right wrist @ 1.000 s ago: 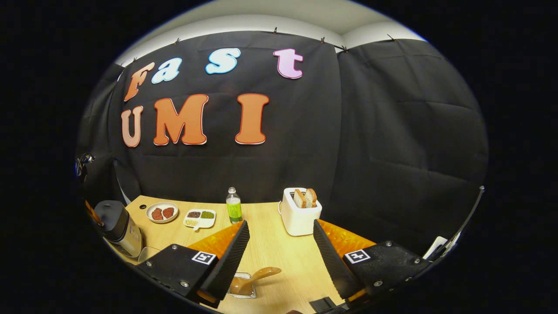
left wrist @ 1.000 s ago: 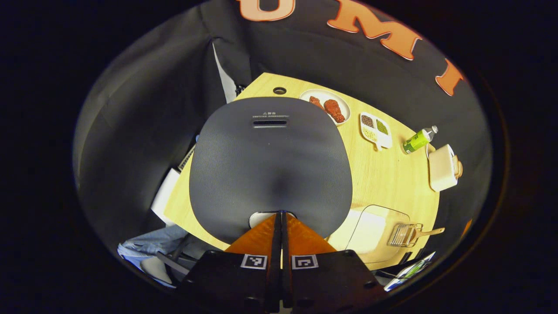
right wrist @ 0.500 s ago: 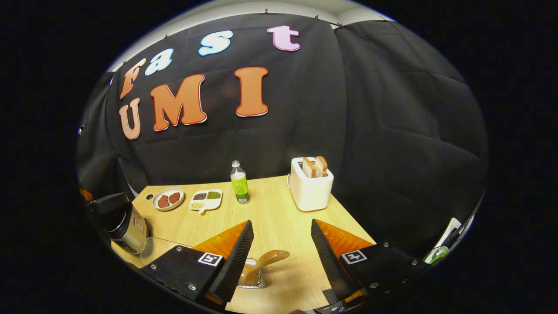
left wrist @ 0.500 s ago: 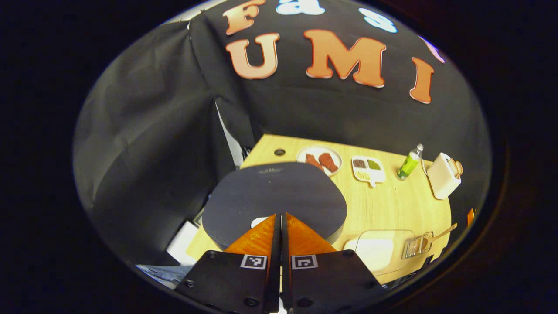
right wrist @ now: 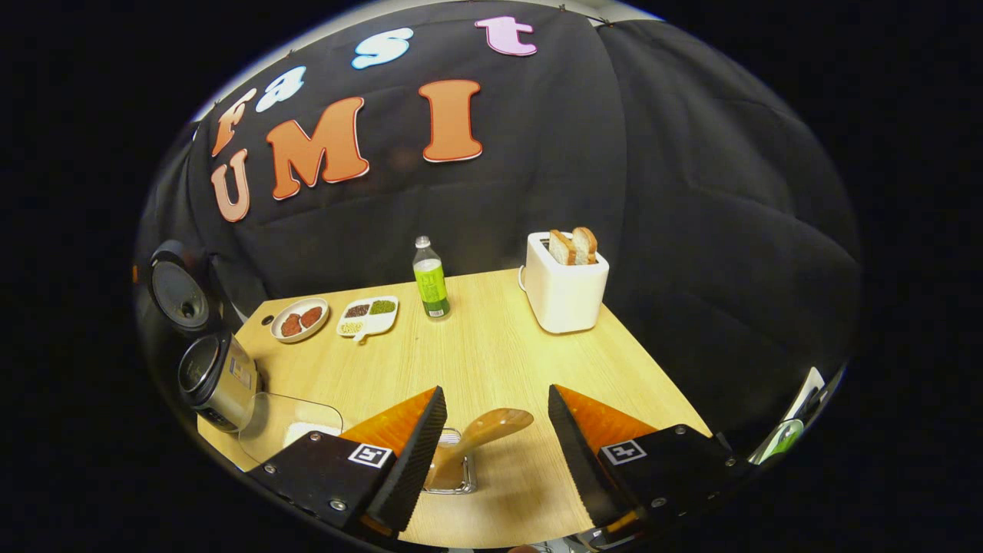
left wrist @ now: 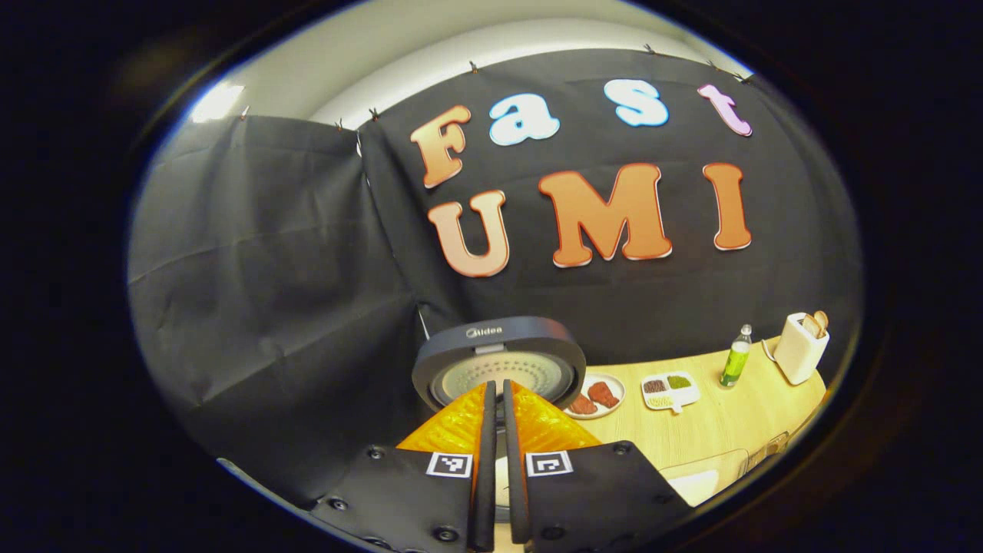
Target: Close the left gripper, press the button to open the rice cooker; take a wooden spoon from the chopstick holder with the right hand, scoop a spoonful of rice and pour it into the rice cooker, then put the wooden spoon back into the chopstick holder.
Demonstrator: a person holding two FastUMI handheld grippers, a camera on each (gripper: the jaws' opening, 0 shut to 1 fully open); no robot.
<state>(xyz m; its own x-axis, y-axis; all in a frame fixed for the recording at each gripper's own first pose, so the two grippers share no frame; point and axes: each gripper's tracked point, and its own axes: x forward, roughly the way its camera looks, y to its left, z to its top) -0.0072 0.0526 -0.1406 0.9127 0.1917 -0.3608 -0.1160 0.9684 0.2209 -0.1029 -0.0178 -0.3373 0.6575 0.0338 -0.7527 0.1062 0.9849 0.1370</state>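
Rice cooker (right wrist: 207, 376) lid's up, so the spoon's next. Your right gripper (right wrist: 491, 453) has jaws wide; wooden spoon (right wrist: 480, 434) sits lower centre between them, handle slanting up-right. Left gripper (left wrist: 497, 461) jaws shut on nothing.

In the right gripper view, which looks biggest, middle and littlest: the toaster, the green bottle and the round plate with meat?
1. Toaster, clearly biggest.
2. and 3. Green bottle and round plate look about alike: the bottle is taller, the plate wider, so I won't rank them.

Cloth-walled recording booth, wooden table (right wrist: 491, 361)
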